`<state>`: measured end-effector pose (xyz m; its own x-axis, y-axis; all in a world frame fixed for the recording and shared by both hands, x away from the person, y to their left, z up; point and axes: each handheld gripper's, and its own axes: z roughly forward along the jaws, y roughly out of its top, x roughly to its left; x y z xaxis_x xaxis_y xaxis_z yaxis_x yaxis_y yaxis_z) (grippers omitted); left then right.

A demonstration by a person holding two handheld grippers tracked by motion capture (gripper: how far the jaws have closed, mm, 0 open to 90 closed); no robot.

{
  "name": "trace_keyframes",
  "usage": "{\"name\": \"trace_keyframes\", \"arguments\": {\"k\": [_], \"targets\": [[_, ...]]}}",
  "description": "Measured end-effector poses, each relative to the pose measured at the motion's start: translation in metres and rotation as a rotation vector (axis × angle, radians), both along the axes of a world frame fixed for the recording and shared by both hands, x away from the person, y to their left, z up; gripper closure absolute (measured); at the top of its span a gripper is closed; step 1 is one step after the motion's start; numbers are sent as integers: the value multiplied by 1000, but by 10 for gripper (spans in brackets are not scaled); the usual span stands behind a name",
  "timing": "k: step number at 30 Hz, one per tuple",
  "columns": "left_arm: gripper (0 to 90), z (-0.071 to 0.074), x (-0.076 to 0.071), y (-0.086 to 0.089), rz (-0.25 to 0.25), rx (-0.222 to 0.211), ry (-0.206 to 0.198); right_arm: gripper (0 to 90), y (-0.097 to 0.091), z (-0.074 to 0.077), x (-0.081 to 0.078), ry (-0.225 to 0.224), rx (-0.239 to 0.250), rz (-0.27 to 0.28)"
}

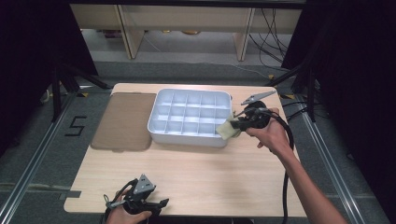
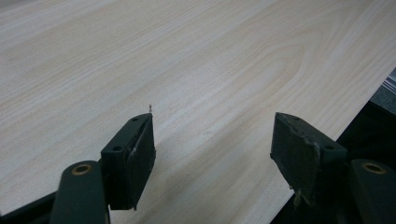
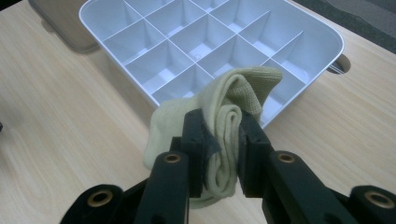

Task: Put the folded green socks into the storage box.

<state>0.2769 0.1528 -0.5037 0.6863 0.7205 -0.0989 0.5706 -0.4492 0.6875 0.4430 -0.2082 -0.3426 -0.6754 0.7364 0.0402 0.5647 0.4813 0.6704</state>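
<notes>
The right gripper [image 3: 222, 140] has its jaws closed nearly all the way on a folded pale yellow-green sock [image 3: 224, 116], pinching the roll across its middle. The sock's long axis runs roughly along the line of the jaws: one end bulges out past the tips toward the white divided tray [image 3: 327, 37], the other hangs below the pads toward the hand. In the high view the sock [image 1: 229, 129] sits at the tray's [image 1: 161, 100] near right corner, partly over the rim — so the nearest compartments lie just ahead of the jaws and slightly to their left. That is the relation the next move likely turns on: a short carry forward over the rim would put the roll above a corner cell.

The left gripper [image 1: 159, 204] rests at the near edge of the table [image 1: 196, 177], well apart from the tray, its jaws standing wide with nothing between them but bare wood. The right hand [image 1: 268, 133] is plainly the nearer one to the tray. A brown lid [image 1: 123, 121] lies flat just beside the tray's left side.
</notes>
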Motion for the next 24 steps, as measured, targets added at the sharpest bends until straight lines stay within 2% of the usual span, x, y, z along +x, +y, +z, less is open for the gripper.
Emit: {"name": "trace_keyframes", "arguments": {"k": [1,2,3,4,6,7,9,10,13,15,19,20,24], "targets": [[299,0,0,0,-7,3,-1,765,1,0,2,-10,-5,-5],[299,0,0,0,-8,4,-3,764,2,1,5,9,-23,-7],[299,0,0,0,-8,4,-3,764,2,1,5,9,-23,-7],[299,0,0,0,-7,3,-2,765,2,0,8,-6,-30,0],[299,0,0,-1,-7,1,-1,765,3,-1,11,-7,-32,-12],[299,0,-1,-1,-8,-8,2,764,4,-2,11,7,-23,-27],[299,0,-1,-1,-12,-4,4,764,4,-3,15,10,-26,-24],[299,-1,-1,-2,3,-8,4,764,4,-3,16,15,-33,-23],[299,0,-1,-1,-9,-11,4,765,6,-7,21,3,-44,-28],[299,-1,-1,-1,4,0,12,764,9,-8,23,26,-45,-42],[299,-1,-1,-2,-4,1,6,764,11,-12,30,14,-70,-26],[300,-1,-1,-2,-2,-1,8,764,12,-14,32,30,-85,-36],[300,0,-1,-1,0,-18,16,764,16,-19,37,47,-97,-46]]}}
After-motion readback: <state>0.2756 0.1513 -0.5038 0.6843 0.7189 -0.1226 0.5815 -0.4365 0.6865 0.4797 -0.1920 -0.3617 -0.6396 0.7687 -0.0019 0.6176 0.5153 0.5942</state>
